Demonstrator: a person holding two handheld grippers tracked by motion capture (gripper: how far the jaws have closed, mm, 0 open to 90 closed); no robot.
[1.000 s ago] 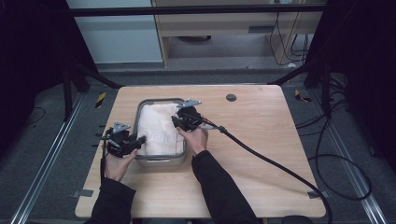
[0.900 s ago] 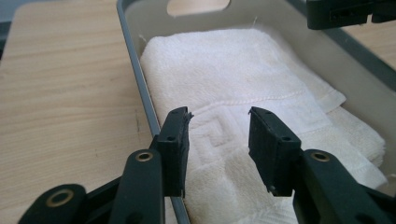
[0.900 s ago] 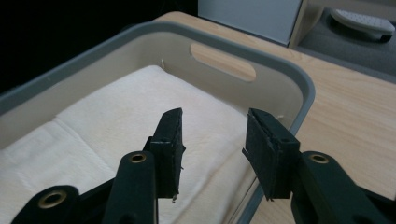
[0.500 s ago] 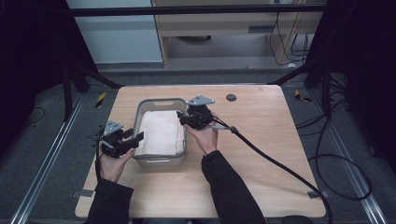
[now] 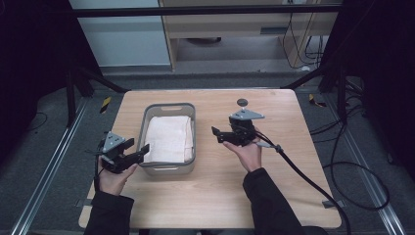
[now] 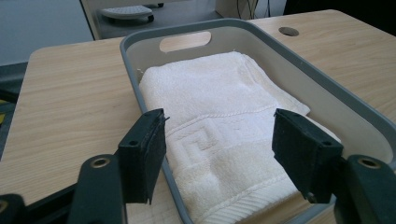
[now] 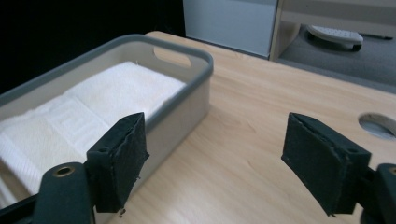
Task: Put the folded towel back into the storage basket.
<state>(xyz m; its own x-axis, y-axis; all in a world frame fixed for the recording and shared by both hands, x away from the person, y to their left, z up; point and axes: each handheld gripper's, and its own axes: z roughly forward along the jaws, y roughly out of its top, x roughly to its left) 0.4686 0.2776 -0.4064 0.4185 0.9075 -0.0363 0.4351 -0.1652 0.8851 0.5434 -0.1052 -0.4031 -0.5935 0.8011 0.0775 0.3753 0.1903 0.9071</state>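
Observation:
A grey plastic bin [image 5: 169,105] stands left of the table's middle, with a folded white towel [image 5: 169,138] lying flat inside it. My left gripper [image 5: 138,149] hovers at the bin's near left corner; its jaws have just been opening and stand open. In the left gripper view its pads [image 6: 144,154] straddle the bin's left rim, with the towel [image 6: 210,93] beyond them and untouched. My right gripper [image 5: 218,134] is to the right of the bin, over bare wood. Its jaws have also just been opening, and the right gripper [image 7: 215,154] stands open with nothing between them; the bin's wall [image 7: 196,88] is to its left.
A round cable hole [image 5: 242,102] sits in the wooden table [image 5: 293,122] near its far edge, behind the right gripper. A black cable [image 5: 303,171] trails from that gripper across the table's right half. Dark floor and metal rails surround the table.
The right gripper has moved from above the bin off to its right and opened. The left gripper has drawn back a little from the bin's left side and opened too. The towel stays in the bin.

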